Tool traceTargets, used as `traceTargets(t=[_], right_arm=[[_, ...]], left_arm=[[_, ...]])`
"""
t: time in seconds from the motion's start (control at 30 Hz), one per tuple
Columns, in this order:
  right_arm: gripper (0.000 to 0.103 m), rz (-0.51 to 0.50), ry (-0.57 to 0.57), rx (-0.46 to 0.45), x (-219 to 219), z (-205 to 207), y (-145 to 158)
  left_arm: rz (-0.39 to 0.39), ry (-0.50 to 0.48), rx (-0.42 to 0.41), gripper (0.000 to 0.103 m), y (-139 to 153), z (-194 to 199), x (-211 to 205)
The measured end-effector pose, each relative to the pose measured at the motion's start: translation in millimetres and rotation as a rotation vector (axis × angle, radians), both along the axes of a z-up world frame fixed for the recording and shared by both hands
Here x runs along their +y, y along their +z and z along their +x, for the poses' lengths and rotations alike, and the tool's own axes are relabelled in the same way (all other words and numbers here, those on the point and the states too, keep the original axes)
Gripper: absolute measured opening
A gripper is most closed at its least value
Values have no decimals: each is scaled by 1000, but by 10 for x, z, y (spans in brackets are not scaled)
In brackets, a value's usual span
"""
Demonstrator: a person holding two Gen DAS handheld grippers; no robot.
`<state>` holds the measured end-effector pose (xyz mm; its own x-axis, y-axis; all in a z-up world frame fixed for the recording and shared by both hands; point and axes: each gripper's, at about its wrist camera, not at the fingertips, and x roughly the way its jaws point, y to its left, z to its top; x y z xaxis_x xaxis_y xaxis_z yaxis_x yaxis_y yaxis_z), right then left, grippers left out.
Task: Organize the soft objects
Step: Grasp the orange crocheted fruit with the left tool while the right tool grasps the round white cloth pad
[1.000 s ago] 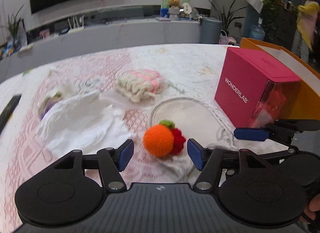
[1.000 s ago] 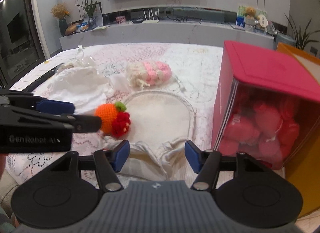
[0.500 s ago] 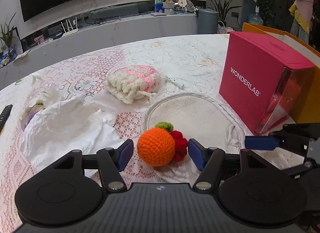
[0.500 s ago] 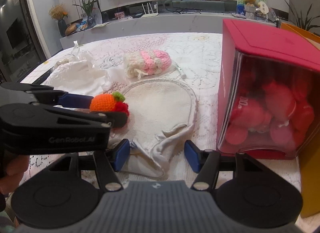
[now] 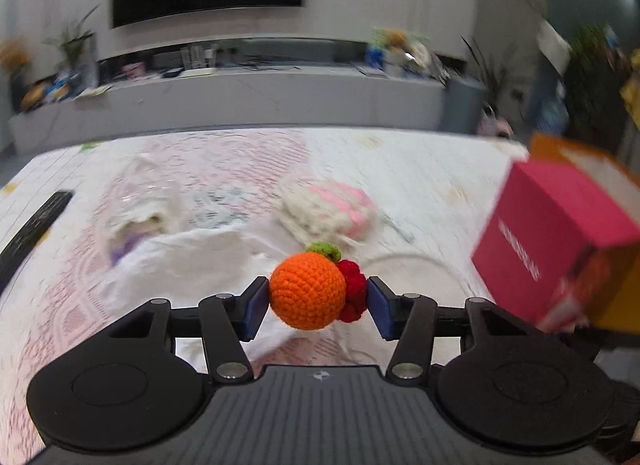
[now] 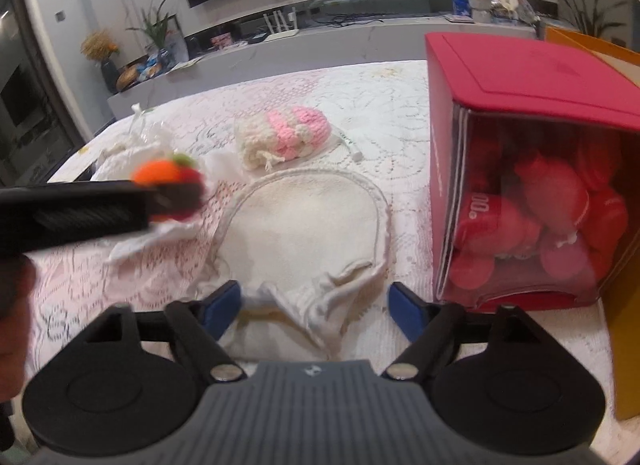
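My left gripper [image 5: 316, 301] is shut on an orange crocheted fruit toy [image 5: 308, 291] with red berries and a green leaf, and holds it above the table. The toy also shows in the right wrist view [image 6: 168, 175], held at the left. My right gripper [image 6: 316, 307] is open and empty, its fingers over the near end of a cream drawstring bag [image 6: 304, 233] lying flat. A pink and cream knitted pouch [image 6: 284, 137] lies further back; it also shows in the left wrist view [image 5: 332, 213].
A red box [image 6: 532, 169] with a clear front, full of red and pink plush, stands at the right against an orange box [image 6: 624, 305]. White crumpled cloth [image 5: 180, 257] and a plastic bag [image 5: 136, 217] lie at the left. A black remote [image 5: 32, 225] is near the left edge.
My left gripper has shut on the orange fruit toy and lifted it off the table. The right gripper has stayed open over the cream bag.
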<state>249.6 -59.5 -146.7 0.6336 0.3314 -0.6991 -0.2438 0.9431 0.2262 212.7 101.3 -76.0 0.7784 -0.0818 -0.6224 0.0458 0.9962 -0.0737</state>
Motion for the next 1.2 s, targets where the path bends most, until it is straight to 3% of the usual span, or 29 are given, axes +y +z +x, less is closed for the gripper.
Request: traceTargets(t=[0.23, 0.3, 0.37, 0.5, 0.6, 0.77, 1.2], right_arm=[[81, -62, -25, -30, 229, 16, -60], [63, -110, 13, -65, 305, -41, -73], [52, -156, 39, -94, 355, -81, -79], [10, -200, 43, -139, 354, -128, -46], [8, -175, 52, -159, 317, -161, -1], [6, -201, 81, -213, 370, -250, 72], [6, -195, 121, -221, 350, -370, 212]], left_arm=[[-11, 60, 79, 60, -77, 10, 114], [-10, 56, 81, 60, -76, 23, 106], [0, 51, 94, 60, -94, 39, 92], [24, 44, 129, 60, -152, 30, 78], [13, 52, 148, 60, -168, 22, 125], [77, 38, 132, 60, -152, -61, 92], [48, 73, 95, 60, 45, -270, 145]])
